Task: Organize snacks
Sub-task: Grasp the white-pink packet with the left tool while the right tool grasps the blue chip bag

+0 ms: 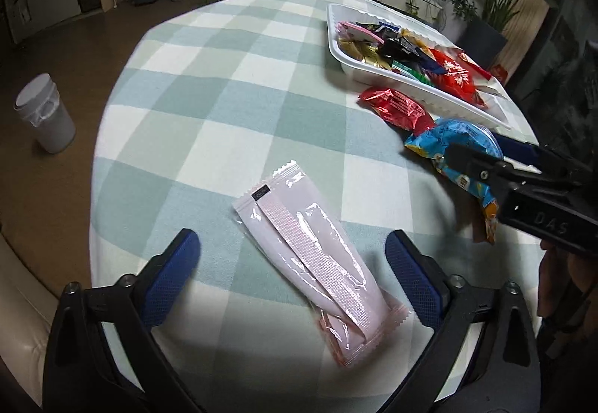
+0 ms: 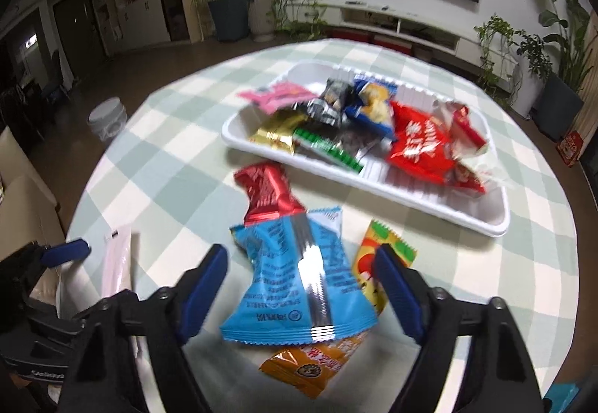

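Pink packet [image 1: 312, 265] between left gripper [image 1: 291, 263] jaws, apart; blue packet [image 2: 299, 286] between right gripper [image 2: 301, 276] jaws, apart

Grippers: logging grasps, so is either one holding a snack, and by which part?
Nothing held. Left gripper open around pink packet; right gripper open around blue packet.

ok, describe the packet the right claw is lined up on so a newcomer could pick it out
Start at the white tray of snacks on the checked table. On the cloth just in front of it lies a loose cluster of packets; the blue packet sits in its middle, between the open right claw fingers. It is the only blue one there, with a silver seam, overlapping red, yellow and orange packets.
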The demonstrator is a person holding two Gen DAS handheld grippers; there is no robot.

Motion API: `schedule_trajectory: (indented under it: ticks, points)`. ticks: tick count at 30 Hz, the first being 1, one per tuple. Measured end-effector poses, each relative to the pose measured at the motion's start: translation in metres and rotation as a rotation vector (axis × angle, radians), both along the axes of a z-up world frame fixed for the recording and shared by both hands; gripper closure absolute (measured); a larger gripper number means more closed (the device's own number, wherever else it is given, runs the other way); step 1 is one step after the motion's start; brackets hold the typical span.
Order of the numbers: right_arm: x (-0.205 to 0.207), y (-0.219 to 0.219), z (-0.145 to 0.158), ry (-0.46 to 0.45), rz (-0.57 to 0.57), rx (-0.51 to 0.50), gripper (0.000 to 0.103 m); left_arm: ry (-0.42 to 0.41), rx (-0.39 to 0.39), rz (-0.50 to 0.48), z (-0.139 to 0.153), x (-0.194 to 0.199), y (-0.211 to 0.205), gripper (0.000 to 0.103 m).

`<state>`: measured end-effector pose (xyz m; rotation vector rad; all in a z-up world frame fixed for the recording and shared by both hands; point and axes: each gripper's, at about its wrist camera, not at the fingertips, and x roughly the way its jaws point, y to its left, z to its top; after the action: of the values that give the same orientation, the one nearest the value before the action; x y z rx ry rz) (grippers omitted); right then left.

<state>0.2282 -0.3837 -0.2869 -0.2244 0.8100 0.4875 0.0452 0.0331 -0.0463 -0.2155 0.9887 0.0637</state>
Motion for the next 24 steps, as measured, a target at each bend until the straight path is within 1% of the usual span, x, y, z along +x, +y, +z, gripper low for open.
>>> schedule_trajectory:
  ticks: [2,3,4,6,7,9,12,15,18,19,20,22,24]
  points:
    - [0.000,0.000,-0.002,0.009,0.003,-0.009,0.030,-0.005,0.001,0.000,0.000,0.001,0.002,0.020]
    - [0.000,-0.001,-0.003,0.010,0.001,-0.009,0.031,-0.007,0.008,-0.007,0.000,0.001,0.001,0.027]
    - [0.000,-0.002,-0.003,0.013,-0.003,-0.007,0.032,-0.007,0.021,-0.016,0.000,0.001,-0.001,0.032]
    - [0.000,-0.005,-0.003,0.022,-0.011,-0.003,0.033,-0.006,0.046,-0.041,0.000,0.001,-0.007,0.039]
    - [0.001,-0.005,-0.004,0.025,-0.014,-0.003,0.033,-0.005,0.059,-0.052,0.000,0.000,-0.010,0.040]
    - [0.000,-0.006,-0.004,0.028,-0.016,-0.005,0.033,0.001,0.077,-0.064,-0.001,0.001,-0.014,0.040]
    - [-0.001,-0.004,-0.005,0.026,-0.010,-0.010,0.033,0.037,0.150,-0.092,-0.002,0.005,-0.024,0.040]
    - [-0.003,0.001,-0.006,0.025,0.005,-0.020,0.033,0.049,0.141,-0.089,-0.002,0.008,-0.023,0.039]
    - [-0.006,0.005,-0.007,0.022,0.020,-0.037,0.037,0.040,0.139,-0.104,-0.004,0.008,-0.021,0.040]
    - [-0.006,0.006,-0.007,0.021,0.021,-0.041,0.038,0.039,0.143,-0.111,-0.004,0.008,-0.021,0.041]
    - [-0.006,0.006,-0.007,0.021,0.022,-0.043,0.039,0.038,0.143,-0.118,-0.003,0.007,-0.022,0.043]
    - [-0.006,0.005,-0.008,0.028,0.019,-0.042,0.040,0.036,0.144,-0.137,-0.002,0.007,-0.024,0.057]
    - [-0.006,0.003,-0.008,0.033,0.016,-0.040,0.043,0.034,0.142,-0.148,-0.001,0.007,-0.024,0.067]
